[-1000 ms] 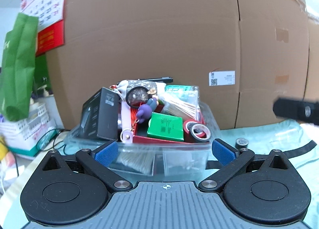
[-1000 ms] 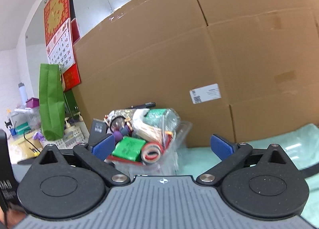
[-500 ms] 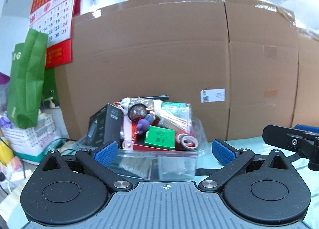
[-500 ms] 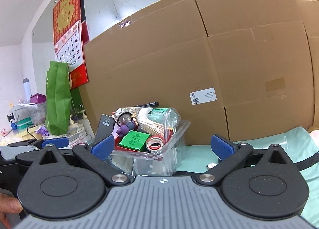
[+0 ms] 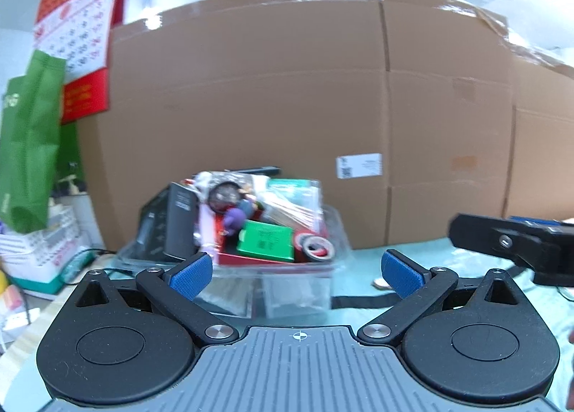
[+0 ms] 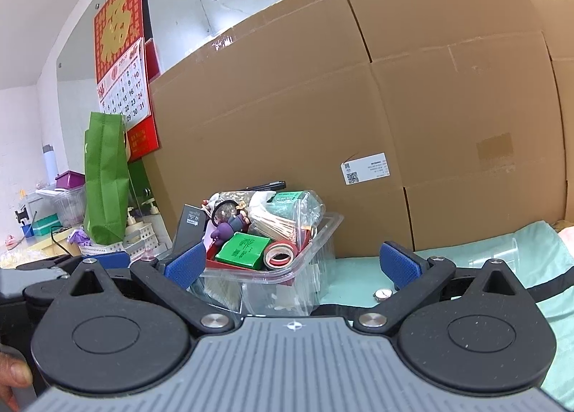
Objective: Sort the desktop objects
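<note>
- Facing the clear plastic bin, the left hand-held gripper is holding its blue pads wide apart, with nothing between them.
- The right hand-held gripper is likewise standing wide open and empty, pointing at the same bin from slightly further right.
- The bin is sitting ahead of both grippers on the mint-green cloth covering the table, piled with a green box, tape rolls, a purple figurine, a black box and a bagged bundle.
- A small round metal item is lying on the cloth just ahead of the right gripper's right finger.
- A large cardboard box is standing directly behind the bin.
- A green bag and a wall calendar are showing to the left.
</note>
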`<state>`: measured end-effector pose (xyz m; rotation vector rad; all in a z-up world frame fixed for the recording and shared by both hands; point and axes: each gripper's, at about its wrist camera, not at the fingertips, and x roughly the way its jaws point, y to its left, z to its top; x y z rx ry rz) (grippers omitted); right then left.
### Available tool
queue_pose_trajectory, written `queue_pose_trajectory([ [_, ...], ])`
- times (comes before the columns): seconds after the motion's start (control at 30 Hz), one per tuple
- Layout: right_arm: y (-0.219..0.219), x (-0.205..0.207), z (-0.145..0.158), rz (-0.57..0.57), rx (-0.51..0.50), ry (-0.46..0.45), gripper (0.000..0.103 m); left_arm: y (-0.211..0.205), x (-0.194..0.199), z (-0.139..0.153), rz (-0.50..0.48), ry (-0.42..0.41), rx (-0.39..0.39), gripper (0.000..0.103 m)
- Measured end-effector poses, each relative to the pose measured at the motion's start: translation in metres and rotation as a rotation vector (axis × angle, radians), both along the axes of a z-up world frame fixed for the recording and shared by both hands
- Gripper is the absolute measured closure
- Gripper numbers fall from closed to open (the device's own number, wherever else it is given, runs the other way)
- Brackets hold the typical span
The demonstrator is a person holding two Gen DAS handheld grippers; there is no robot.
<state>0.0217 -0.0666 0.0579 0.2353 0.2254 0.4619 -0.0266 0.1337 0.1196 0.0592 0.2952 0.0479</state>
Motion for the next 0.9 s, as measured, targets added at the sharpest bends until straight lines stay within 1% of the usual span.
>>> queue_pose_trajectory([
  [0.2,0.001,0.0,0.0,0.004,-0.008,0.0,0.001,0.005,0.002,-0.003,-0.019,0.03,-0.061,0.0],
  [0.27,0.001,0.001,0.0,0.004,-0.008,0.0,0.001,0.006,0.005,-0.004,-0.028,0.056,-0.068,0.0],
  [0.43,0.004,0.0,0.0,0.011,-0.017,-0.006,0.001,0.009,0.014,-0.011,0.027,0.106,-0.075,0.0],
  [0.57,0.005,0.001,-0.001,0.014,-0.025,-0.002,0.001,0.012,0.022,-0.017,0.092,0.151,-0.063,0.0],
  [0.63,0.005,0.001,-0.001,0.016,-0.027,-0.001,0.001,0.016,0.023,-0.02,0.099,0.165,-0.088,0.0],
  [0.7,0.006,0.001,-0.001,0.014,-0.028,0.0,0.001,0.021,0.023,-0.022,0.102,0.172,-0.118,0.0],
  [0.83,0.007,0.002,-0.002,0.015,-0.034,0.002,0.001,0.021,0.021,-0.023,0.122,0.159,-0.095,0.0],
  [0.9,0.008,0.002,-0.002,0.017,-0.039,0.003,0.001,0.022,0.023,-0.023,0.142,0.161,-0.101,0.0],
])
